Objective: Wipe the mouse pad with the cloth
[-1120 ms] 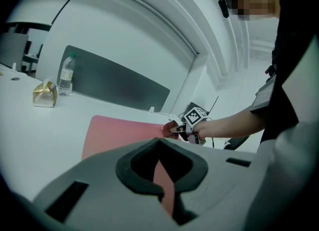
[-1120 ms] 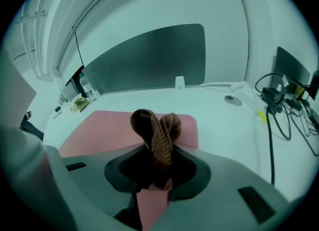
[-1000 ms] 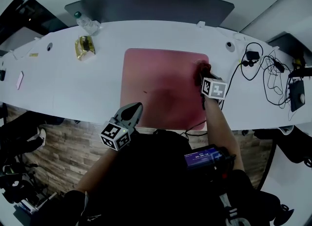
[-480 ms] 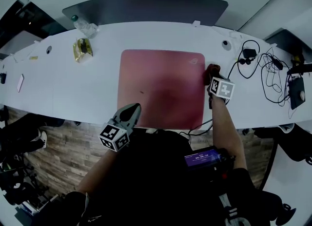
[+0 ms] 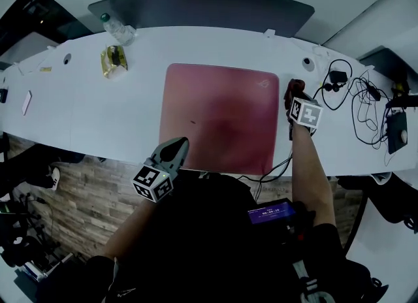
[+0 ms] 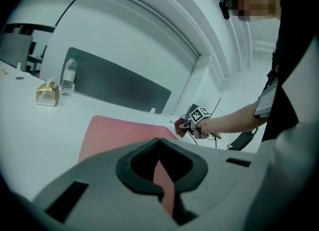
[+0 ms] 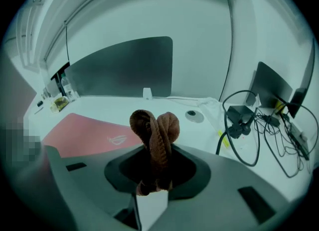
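Observation:
The red mouse pad (image 5: 219, 115) lies flat in the middle of the white desk (image 5: 85, 112). My right gripper (image 5: 295, 94) is just past the pad's right edge, over the bare desk, and is shut on a bunched brown cloth (image 5: 294, 87). In the right gripper view the cloth (image 7: 155, 128) stands up between the jaws (image 7: 154, 148), with the pad (image 7: 84, 130) to the left. My left gripper (image 5: 173, 153) hangs at the desk's front edge below the pad, shut and holding nothing. In the left gripper view its tips (image 6: 159, 143) meet, with the pad (image 6: 122, 130) ahead.
A water bottle (image 5: 117, 31) and a gold packet (image 5: 113, 60) sit at the back left. Tangled cables and a charger (image 5: 353, 93) lie right of the right gripper. A grey divider panel (image 5: 202, 8) stands behind the desk. A round grommet (image 5: 307, 62) is near the cloth.
My right gripper has carried the cloth rightward off the pad's right part, over its edge onto the bare desk. The left gripper has stayed put.

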Demonstrator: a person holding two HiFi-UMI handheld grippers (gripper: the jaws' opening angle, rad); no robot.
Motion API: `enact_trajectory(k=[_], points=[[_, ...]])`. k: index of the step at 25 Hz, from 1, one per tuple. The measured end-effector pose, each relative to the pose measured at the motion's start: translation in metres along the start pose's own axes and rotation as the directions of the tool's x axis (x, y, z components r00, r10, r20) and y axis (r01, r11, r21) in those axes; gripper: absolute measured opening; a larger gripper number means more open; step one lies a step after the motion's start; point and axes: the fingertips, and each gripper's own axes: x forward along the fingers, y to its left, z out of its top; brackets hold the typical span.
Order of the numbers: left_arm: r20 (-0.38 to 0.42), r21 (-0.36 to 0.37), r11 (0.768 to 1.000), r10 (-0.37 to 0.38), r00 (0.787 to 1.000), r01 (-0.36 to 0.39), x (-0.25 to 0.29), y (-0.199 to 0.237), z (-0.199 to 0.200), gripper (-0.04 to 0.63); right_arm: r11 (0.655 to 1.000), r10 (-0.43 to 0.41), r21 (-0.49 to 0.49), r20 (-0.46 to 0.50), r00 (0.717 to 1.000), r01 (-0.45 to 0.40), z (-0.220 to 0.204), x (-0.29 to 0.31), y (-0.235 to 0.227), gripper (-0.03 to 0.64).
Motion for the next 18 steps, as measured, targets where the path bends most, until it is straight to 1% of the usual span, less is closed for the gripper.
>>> enact_trajectory(k=[3, 7, 11, 15, 18], points=[[-0.006, -0.006, 1.0, 0.017, 1.0, -0.017, -0.005, 0.007, 0.0, 0.008, 0.999, -0.018, -0.041, -0.022, 1.0, 0.017, 0.002, 0.012, 0.001, 0.12], [-0.009, -0.015, 0.999, 0.039, 0.999, -0.039, -0.014, 0.017, 0.001, 0.009, 0.998, -0.006, -0.056, -0.047, 0.999, 0.004, 0.002, 0.027, 0.014, 0.118], [-0.002, -0.028, 0.998, 0.064, 0.998, -0.064, -0.021, 0.03, 0.002, 0.008, 0.998, 0.042, -0.053, -0.055, 0.998, -0.045, 0.006, 0.037, 0.041, 0.118], [0.004, -0.044, 0.996, 0.072, 0.997, -0.072, -0.026, 0.037, 0.001, 0.009, 0.995, 0.083, -0.058, -0.06, 0.995, -0.087, 0.011, 0.042, 0.063, 0.118], [0.006, -0.058, 0.995, 0.081, 0.997, -0.08, -0.03, 0.042, -0.001, 0.009, 0.986, 0.13, -0.095, -0.072, 0.989, -0.137, 0.017, 0.048, 0.092, 0.117]])
